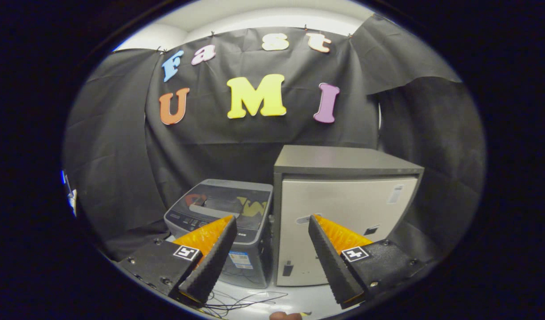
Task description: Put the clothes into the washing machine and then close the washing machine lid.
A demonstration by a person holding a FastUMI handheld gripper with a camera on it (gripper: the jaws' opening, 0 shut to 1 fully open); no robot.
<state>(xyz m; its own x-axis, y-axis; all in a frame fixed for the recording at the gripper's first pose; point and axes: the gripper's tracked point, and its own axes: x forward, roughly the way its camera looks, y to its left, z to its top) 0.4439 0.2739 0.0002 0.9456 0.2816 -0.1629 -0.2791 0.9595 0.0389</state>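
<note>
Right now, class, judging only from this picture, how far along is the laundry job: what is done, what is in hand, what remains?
Nothing looks done yet. The washing machine stands beside the grey cabinet, its lid lying flat and closed. The gripper is open, fingers apart and holding nothing, some way short of both appliances. I see no clothes. Left: open the lid, fetch and load the clothes, close the lid.

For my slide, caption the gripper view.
Open gripper faces a closed washing machine beside a grey cabinet.
</note>
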